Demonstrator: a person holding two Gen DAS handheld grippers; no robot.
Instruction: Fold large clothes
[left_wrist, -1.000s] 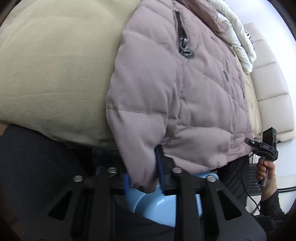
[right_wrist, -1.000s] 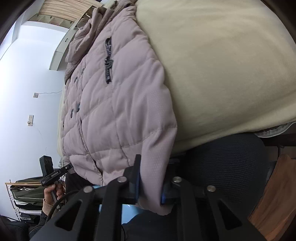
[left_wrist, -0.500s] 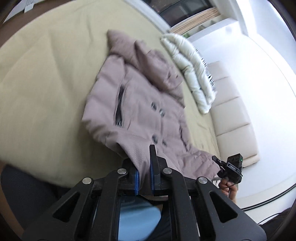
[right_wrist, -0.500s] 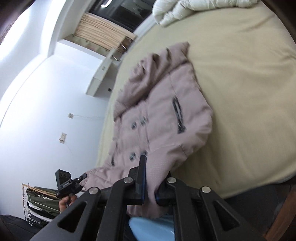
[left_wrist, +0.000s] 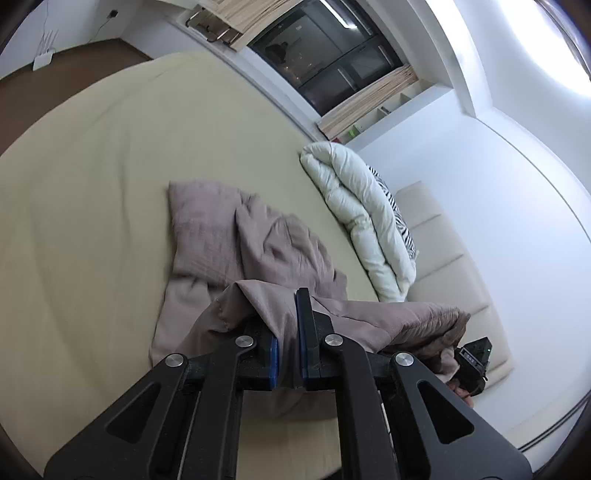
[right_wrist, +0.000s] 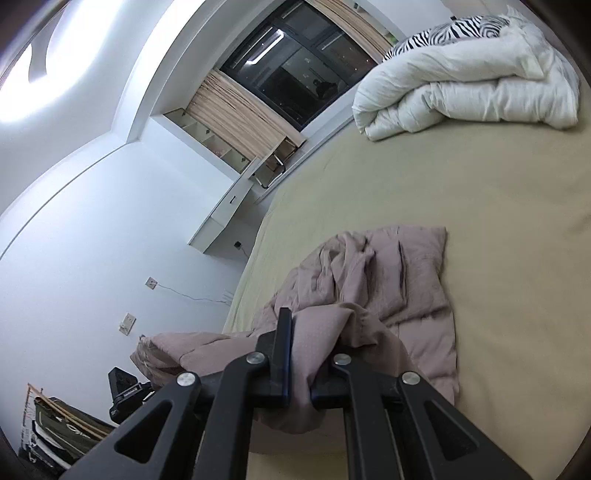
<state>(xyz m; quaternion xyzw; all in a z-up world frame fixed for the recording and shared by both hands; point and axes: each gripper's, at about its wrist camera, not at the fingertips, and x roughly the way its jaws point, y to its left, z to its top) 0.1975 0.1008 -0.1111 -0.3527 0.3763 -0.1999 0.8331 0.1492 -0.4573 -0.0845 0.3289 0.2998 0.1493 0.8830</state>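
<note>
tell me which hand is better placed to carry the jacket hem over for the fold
Neither clearly. The left gripper and right gripper each clamp a hem corner of the jacket, both raised, so both should move together.

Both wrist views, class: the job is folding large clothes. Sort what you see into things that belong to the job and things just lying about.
Belongs to the job:
- mauve puffer jacket
- left gripper, shut on its hem
- right gripper, shut on its hem
- bed it lies on

Just lying about:
- white duvet
- zebra-print pillow

Jacket (left_wrist: 236, 236) lies on the bed (left_wrist: 92, 166), its near hem raised between both hand-held grippers. Rolled duvet (left_wrist: 354, 206) lies beyond it, beside the headboard (left_wrist: 450, 258).
</note>
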